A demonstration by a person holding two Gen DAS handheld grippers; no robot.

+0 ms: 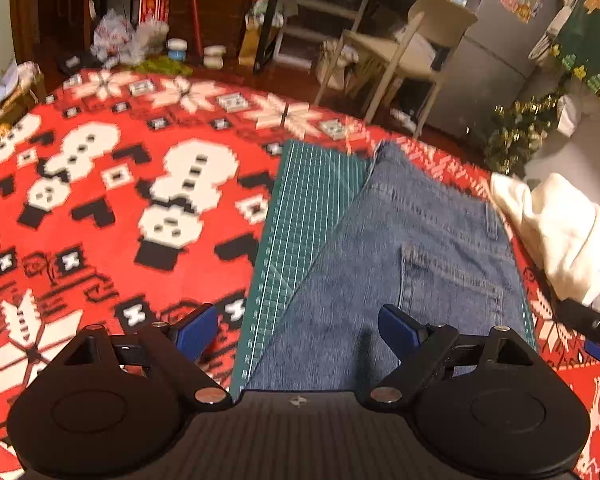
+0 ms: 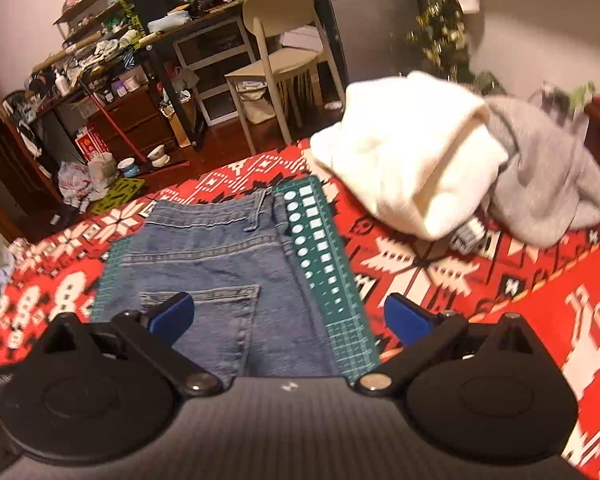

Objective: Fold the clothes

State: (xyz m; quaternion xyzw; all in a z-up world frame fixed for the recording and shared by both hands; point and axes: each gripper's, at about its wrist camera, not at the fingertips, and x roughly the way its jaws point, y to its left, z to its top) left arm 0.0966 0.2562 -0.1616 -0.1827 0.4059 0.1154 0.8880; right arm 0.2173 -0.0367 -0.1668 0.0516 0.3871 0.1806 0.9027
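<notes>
While the jeans (image 1: pixel 412 248) lie flat ahead of our left claw (image 1: pixel 298 330), its blue pads stand spread wide with nothing pinched; denim lies below the gap, untouched. The jeans rest on a green mat (image 1: pixel 300 216), likely so the fold has a firm, squared surface. The mat shows bare to the left of the gap, and beyond it the red blanket (image 1: pixel 100 184) runs wide and flat, giving us plenty of sweep that way. To the right the jeans' edge lies along the mat's border, and a white garment (image 1: pixel 556 232) is heaped just past it, so room there is tighter.

From the right wrist, our right claw (image 2: pixel 288 316) is also spread, holding nothing. The jeans (image 2: pixel 216 256) lie ahead and to the left, back pocket up, waistband at the far end. The mat's (image 2: pixel 324 248) ruled edge runs under the gap. Ahead on the right, the white garment (image 2: pixel 412 152) and a grey one (image 2: pixel 548 176) are piled together, probably waiting their turn. We judge the jeans part folded, with both claws free to take the near edge.
</notes>
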